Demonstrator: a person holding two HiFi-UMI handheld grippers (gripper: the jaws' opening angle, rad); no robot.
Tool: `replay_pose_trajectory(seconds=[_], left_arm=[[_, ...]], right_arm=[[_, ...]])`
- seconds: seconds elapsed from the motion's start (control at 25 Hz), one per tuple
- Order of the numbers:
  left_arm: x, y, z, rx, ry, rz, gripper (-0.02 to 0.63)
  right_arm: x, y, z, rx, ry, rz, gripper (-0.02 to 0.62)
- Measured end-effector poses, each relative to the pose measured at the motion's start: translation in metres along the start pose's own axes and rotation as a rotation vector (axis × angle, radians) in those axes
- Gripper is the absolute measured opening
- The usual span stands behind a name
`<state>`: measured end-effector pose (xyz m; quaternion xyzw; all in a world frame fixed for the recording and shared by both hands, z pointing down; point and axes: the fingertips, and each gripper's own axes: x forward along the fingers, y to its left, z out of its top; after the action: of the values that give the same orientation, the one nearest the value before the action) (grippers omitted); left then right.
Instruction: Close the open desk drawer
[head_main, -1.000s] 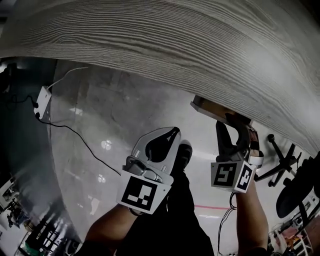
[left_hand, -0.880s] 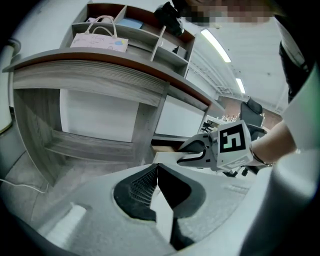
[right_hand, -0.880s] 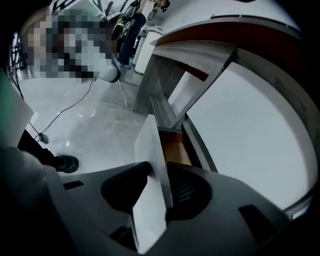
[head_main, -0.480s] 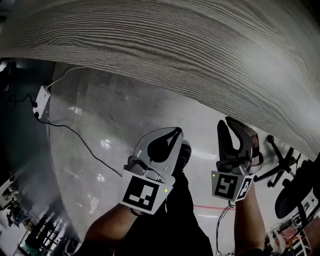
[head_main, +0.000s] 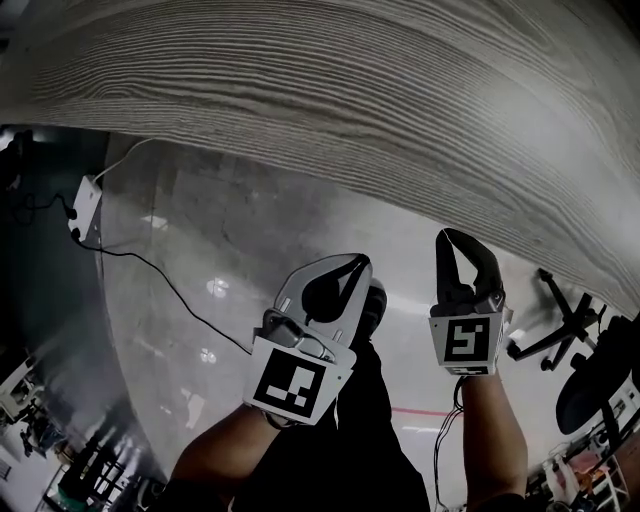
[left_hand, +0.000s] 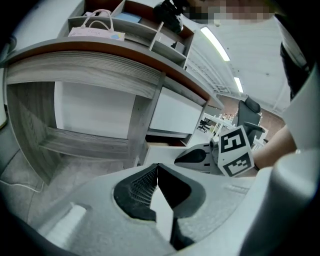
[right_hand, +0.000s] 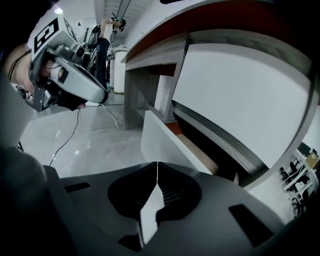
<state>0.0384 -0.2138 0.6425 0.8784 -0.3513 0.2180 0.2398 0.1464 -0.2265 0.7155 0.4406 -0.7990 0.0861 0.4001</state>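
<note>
The white drawer front (right_hand: 159, 142) stands out from under the grey wood-grain desk (head_main: 350, 110), with its brown inside (right_hand: 197, 152) showing behind it. In the head view the desk top hides the drawer. My right gripper (right_hand: 157, 164) is shut and holds nothing, its tips a little short of the drawer front; in the head view the right gripper (head_main: 456, 236) points at the desk edge. My left gripper (head_main: 354, 262) hangs beside it, also shut and empty, its tips (left_hand: 157, 165) meeting. The drawer (left_hand: 167, 148) also shows past the left gripper.
A power strip (head_main: 85, 200) and its cable (head_main: 170, 285) lie on the shiny floor at left. An office chair base (head_main: 555, 320) and a dark chair (head_main: 600, 385) stand at right. My shoe (head_main: 372, 300) is below the left gripper. Shelves with a bag (left_hand: 97, 25) top the desk.
The drawer corner that stuck out past the desk edge in the head view has gone out of sight under it. My right gripper's jaws have closed and its wrist has rolled. The left gripper stayed put.
</note>
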Motion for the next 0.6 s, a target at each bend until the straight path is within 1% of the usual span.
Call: replay_pose_trajectory(seconds=[0.12, 0.24, 0.4, 0.6], left_arm=[[0.003, 0.002, 0.002, -0.012, -0.003, 0.003, 0.008], [0.005, 0.003, 0.005, -0.014, -0.010, 0.004, 0.008], [0.007, 0.002, 0.005, -0.011, -0.009, -0.004, 0.008], [0.009, -0.005, 0.003, -0.015, -0.009, -0.013, 0.008]], right_arm=[[-0.001, -0.001, 0.003, -0.006, -0.002, -0.016, 0.012], [0.002, -0.008, 0.003, 0.038, -0.003, -0.044, 0.012], [0.013, -0.029, 0.012, 0.113, -0.023, -0.080, 0.012], [0.026, -0.056, 0.022, 0.124, -0.035, -0.112, 0.012]])
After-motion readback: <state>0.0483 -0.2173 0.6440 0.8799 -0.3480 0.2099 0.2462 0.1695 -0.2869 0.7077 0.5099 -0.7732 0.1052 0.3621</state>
